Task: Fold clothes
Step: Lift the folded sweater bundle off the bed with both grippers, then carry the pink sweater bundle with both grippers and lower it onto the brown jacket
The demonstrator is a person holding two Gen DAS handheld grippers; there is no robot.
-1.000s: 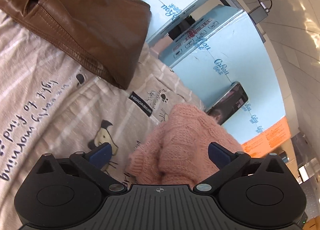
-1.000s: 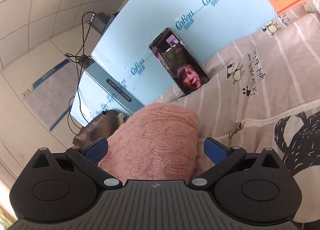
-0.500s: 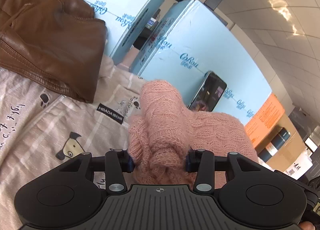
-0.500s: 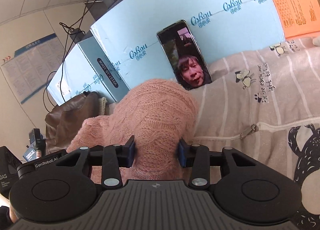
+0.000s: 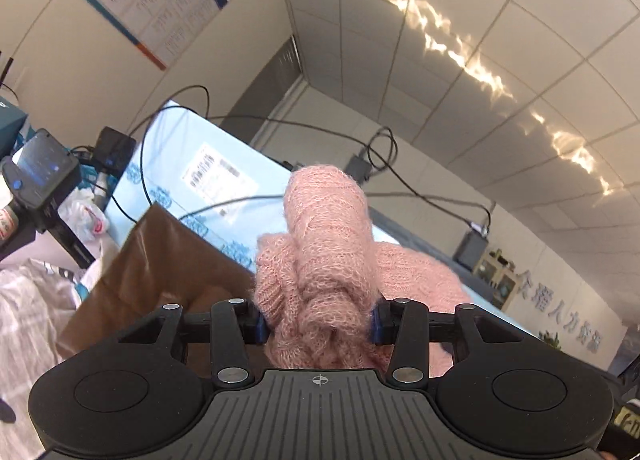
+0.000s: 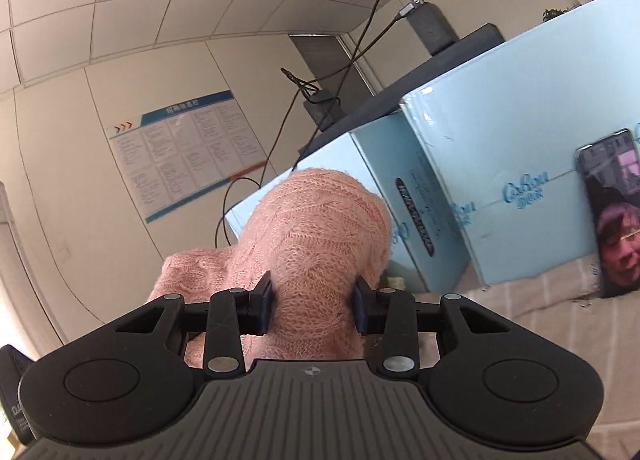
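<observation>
A pink knitted sweater (image 5: 328, 260) is bunched between the blue pads of my left gripper (image 5: 316, 326), which is shut on it and tilted up toward the ceiling. In the right wrist view the same pink sweater (image 6: 316, 236) bulges up between the pads of my right gripper (image 6: 314, 306), also shut on it. Both grippers hold the sweater lifted off the striped sheet (image 6: 560, 308). The lower part of the sweater is hidden behind the gripper bodies.
A brown leather jacket (image 5: 160, 260) lies at lower left. Light-blue boxes (image 6: 520, 163) stand along the back, with a phone (image 6: 612, 211) leaning on one. Cables and black adapters (image 6: 432, 25) sit on top. A handheld device (image 5: 36, 171) is at far left.
Both grippers closed on the pink sweater, then lifted it and tilted upward; the bed has dropped out of the left view and the wall and ceiling now fill both views.
</observation>
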